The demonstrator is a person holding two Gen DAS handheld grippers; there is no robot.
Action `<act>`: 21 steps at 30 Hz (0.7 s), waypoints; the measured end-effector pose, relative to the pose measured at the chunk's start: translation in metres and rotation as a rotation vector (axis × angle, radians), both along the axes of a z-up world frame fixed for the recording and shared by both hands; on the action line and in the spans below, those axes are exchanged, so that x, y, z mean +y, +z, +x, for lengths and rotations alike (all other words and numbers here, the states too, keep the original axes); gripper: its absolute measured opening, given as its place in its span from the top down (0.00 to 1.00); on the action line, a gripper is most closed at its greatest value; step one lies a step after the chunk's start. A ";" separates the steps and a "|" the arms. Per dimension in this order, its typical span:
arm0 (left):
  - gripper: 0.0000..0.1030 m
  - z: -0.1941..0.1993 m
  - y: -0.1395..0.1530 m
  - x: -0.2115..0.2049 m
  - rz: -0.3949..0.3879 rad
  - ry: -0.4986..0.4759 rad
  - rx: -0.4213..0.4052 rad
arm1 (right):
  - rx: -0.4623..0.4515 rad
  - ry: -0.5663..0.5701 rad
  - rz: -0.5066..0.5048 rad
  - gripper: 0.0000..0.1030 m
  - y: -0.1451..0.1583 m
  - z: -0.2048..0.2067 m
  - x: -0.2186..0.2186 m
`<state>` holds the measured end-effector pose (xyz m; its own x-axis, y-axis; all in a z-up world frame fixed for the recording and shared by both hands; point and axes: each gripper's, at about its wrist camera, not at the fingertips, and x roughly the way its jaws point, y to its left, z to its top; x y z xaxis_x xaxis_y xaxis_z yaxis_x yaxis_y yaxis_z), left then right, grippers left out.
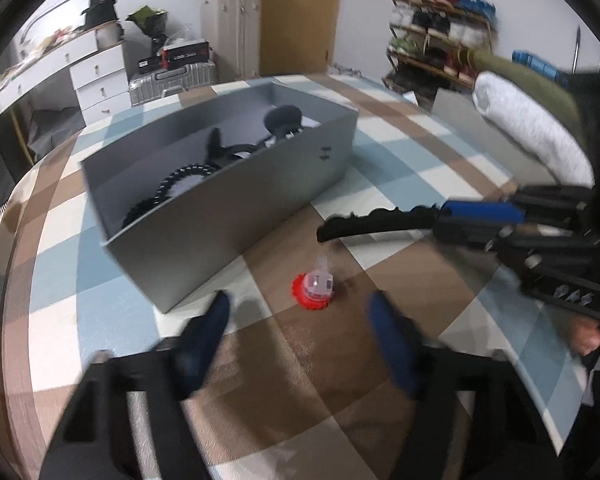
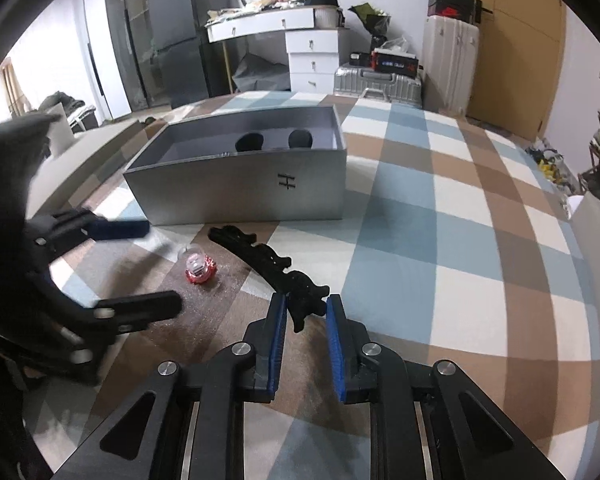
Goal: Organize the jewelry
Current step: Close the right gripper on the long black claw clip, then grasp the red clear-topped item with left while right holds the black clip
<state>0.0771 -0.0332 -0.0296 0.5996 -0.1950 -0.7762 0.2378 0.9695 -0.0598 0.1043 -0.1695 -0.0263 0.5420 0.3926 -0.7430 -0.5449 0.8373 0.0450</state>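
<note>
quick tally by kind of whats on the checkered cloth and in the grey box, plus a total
grey box: 1
black bracelets in the box: at least 2, partly hidden
black bracelet in the right gripper: 1
red ring with clear dome before the open left gripper: 1
total: at least 5

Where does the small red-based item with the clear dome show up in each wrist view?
Left wrist: the red-based dome trinket sits low centre, on the checked cloth ahead of the open left claw.
Right wrist: the trinket lies left of centre, beside the black strap.
Shared landmark: the grey box just behind it.
</note>
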 end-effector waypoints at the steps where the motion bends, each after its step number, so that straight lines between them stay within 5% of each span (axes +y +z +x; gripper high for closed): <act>1: 0.57 0.004 -0.003 -0.002 0.018 0.007 0.014 | -0.006 -0.003 0.009 0.83 0.003 0.000 -0.002; 5: 0.84 0.009 -0.002 0.001 0.021 0.018 0.006 | -0.019 -0.007 0.028 0.83 0.010 0.000 -0.006; 7: 0.87 0.008 0.000 0.004 0.006 0.016 0.001 | -0.023 -0.005 0.030 0.83 0.010 0.001 -0.007; 16: 0.87 -0.013 0.020 0.004 -0.029 -0.008 -0.129 | -0.058 0.003 0.059 0.83 0.022 -0.007 -0.011; 21: 0.87 -0.016 0.042 0.018 -0.063 0.056 -0.218 | -0.098 0.003 0.122 0.83 0.042 -0.013 -0.015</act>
<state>0.0616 -0.0157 0.0122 0.7632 -0.2008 -0.6142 0.1979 0.9774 -0.0737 0.0911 -0.1844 0.0158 0.6088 0.4781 -0.6331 -0.5538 0.8275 0.0924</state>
